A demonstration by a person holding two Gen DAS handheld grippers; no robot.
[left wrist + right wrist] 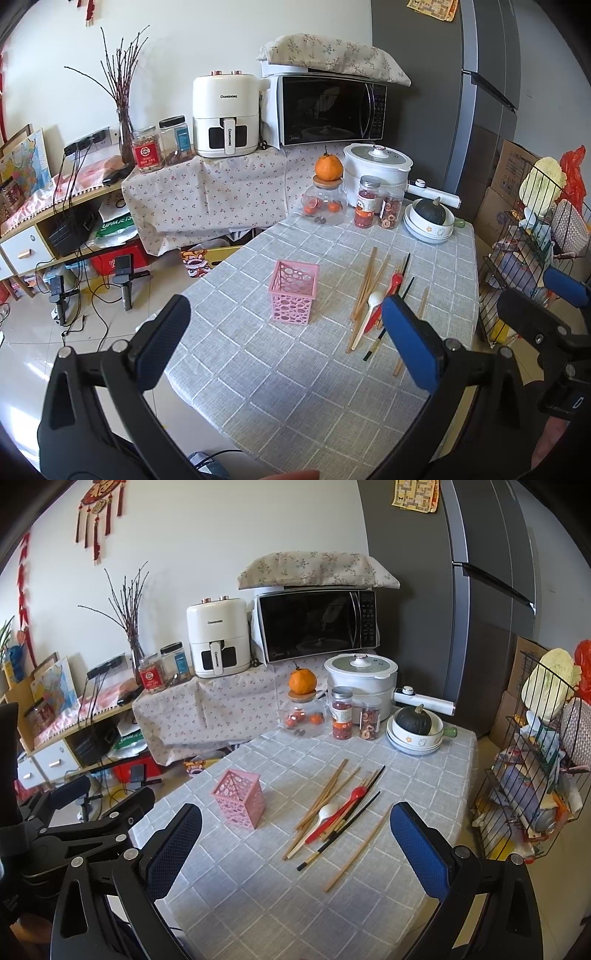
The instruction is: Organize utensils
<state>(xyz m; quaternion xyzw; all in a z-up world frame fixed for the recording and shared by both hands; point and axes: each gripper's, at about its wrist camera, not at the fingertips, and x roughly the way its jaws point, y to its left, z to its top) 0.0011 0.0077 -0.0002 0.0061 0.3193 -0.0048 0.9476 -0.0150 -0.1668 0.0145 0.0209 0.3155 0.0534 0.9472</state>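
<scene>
Both grippers are held above the near end of the table (258, 904). The left gripper (284, 339) is spread wide with nothing in it. The right gripper (295, 849) is spread wide and bare too. A pink holder (239, 798) is stood upright on the cloth. Chopsticks (325, 794) and two spoons, one white (327, 812) and one red (354, 796), are piled just beside it.

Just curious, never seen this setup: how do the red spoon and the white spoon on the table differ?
The white spoon has a pale wooden-looking handle; the red spoon is red throughout. The white spoon's bowl sits nearer the camera than the red spoon's. Both lie flat among the chopsticks, angled alike, outside the pink holder.
</scene>
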